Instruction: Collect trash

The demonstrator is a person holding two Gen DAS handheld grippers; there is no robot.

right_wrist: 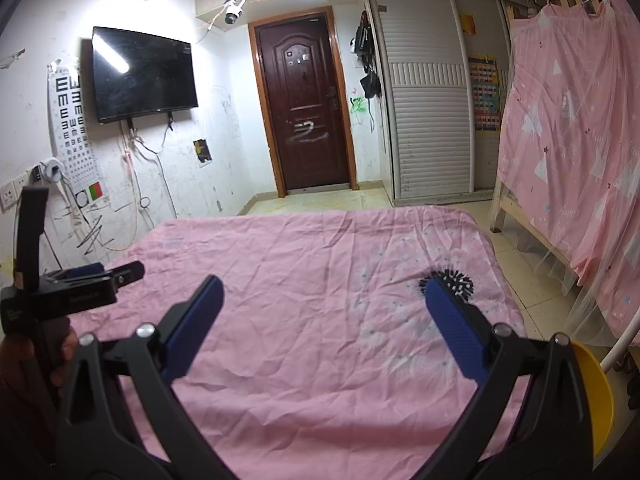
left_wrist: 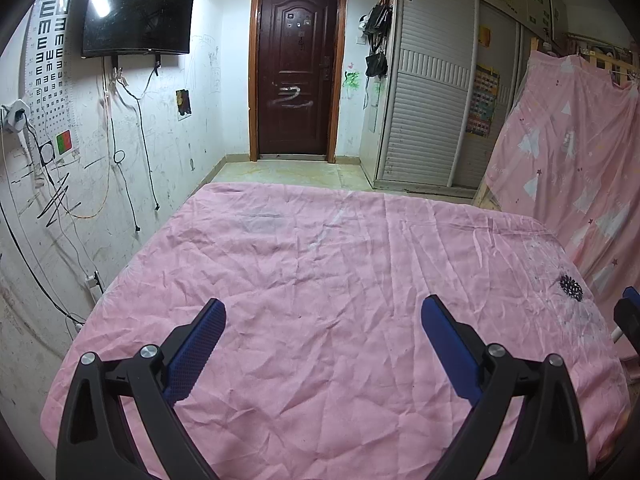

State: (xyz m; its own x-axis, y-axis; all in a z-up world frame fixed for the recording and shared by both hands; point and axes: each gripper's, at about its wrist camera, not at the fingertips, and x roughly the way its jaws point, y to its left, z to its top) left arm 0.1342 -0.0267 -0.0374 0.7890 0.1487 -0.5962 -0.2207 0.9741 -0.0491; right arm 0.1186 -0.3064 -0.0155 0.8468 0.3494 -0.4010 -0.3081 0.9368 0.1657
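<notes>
— Fingers (left_wrist: 452, 344) of the left gripper (left_wrist: 323, 311)?
— Spread wide, empty; blue pads with a knurled texture on black plastic arms, above the crumpled pink cotton sheet (left_wrist: 320, 264).
— Right gripper (right_wrist: 325, 289)?
— Likewise released, holding nothing. A glossy yellow curved rim (right_wrist: 596, 396) sits at four o'clock.
— Trash?
— None that I can make out.

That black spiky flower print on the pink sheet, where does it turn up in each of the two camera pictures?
Left wrist view: the black flower print sits far right on the pink sheet, near its edge.
Right wrist view: the same print lies right of centre, partly behind the right gripper's right fingertip.
Shared landmark: the dark brown door straight ahead.
</notes>
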